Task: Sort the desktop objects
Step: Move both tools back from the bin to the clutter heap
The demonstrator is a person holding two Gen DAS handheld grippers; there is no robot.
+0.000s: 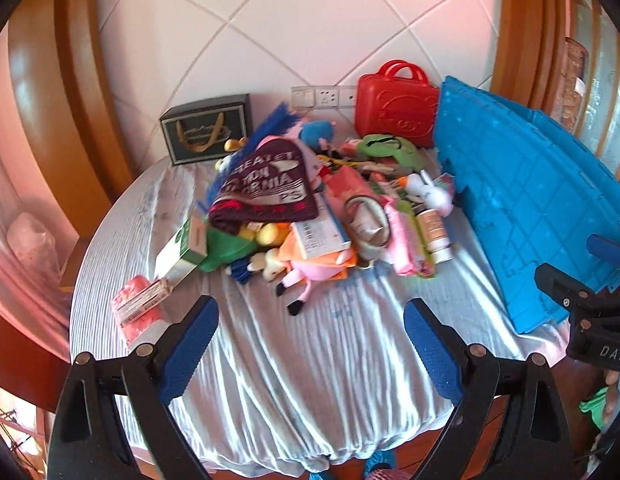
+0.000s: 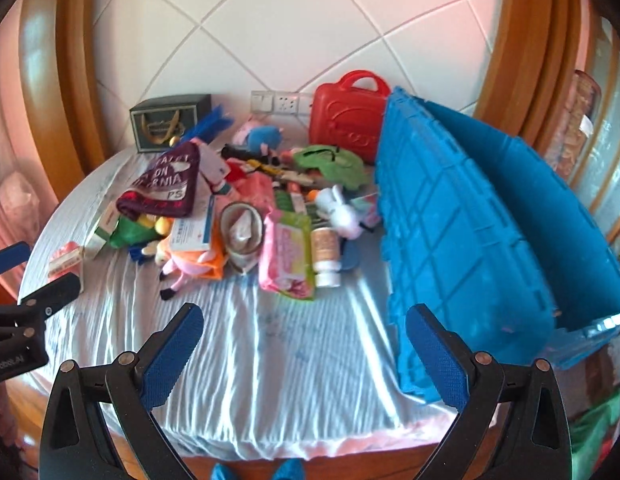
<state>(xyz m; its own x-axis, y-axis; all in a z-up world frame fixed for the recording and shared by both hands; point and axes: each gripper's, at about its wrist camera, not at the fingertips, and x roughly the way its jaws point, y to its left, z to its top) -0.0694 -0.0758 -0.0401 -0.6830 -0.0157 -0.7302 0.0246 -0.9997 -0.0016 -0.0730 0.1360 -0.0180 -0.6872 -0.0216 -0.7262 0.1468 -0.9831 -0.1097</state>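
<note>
A heap of objects lies mid-table: a maroon knit hat (image 1: pixel 266 188) (image 2: pixel 164 188), a pink pig plush (image 1: pixel 310 272) (image 2: pixel 182 268), a pink wipes pack (image 2: pixel 288 256) (image 1: pixel 403 240), a small bottle (image 2: pixel 326 250) (image 1: pixel 433 230), a white bunny plush (image 2: pixel 339 210), a tape roll (image 2: pixel 242 226). A blue plastic crate (image 2: pixel 469 240) (image 1: pixel 529 208) stands tilted at the right. My left gripper (image 1: pixel 310 344) is open and empty above the near cloth. My right gripper (image 2: pixel 304 350) is open and empty, its right finger beside the crate's near corner.
A light striped cloth (image 1: pixel 310 380) covers the round table. A red toy case (image 1: pixel 393 108) and a dark gift box (image 1: pixel 206 128) stand at the back by the tiled wall. A pink packet (image 1: pixel 140 308) and a green-white box (image 1: pixel 182 252) lie at left.
</note>
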